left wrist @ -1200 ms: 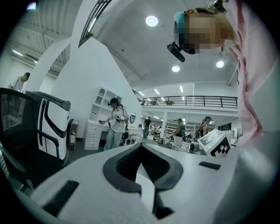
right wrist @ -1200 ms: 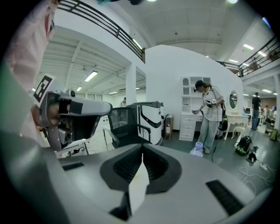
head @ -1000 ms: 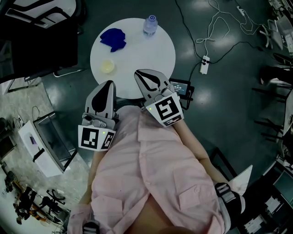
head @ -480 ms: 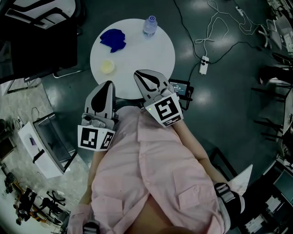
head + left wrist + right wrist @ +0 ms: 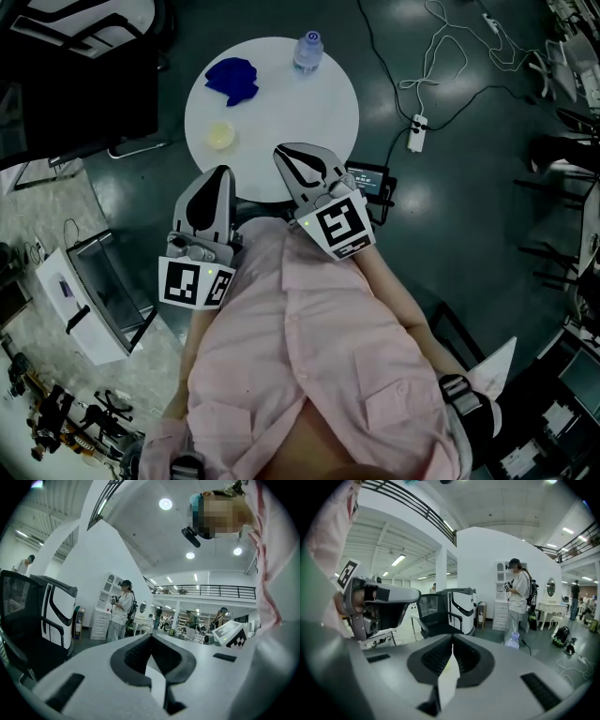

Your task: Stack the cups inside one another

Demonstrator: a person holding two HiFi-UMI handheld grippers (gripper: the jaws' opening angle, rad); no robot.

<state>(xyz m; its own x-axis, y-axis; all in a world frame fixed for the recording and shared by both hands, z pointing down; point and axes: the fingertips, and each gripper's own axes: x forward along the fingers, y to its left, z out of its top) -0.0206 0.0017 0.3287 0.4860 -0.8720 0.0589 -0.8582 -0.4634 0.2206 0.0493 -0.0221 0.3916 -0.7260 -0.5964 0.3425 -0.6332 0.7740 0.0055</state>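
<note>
Nothing has moved since the earlier frames: the left gripper and right gripper stay at the near edge of the round white surface, fingers closed and empty, the yellowish cup just beyond the left gripper, and a blue cloth and bottle at the far edge.

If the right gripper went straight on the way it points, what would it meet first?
Probably the round white table, which the shut right gripper angles slightly down at; the small pale yellow cup lies close to that line. Depth unclear.
</note>
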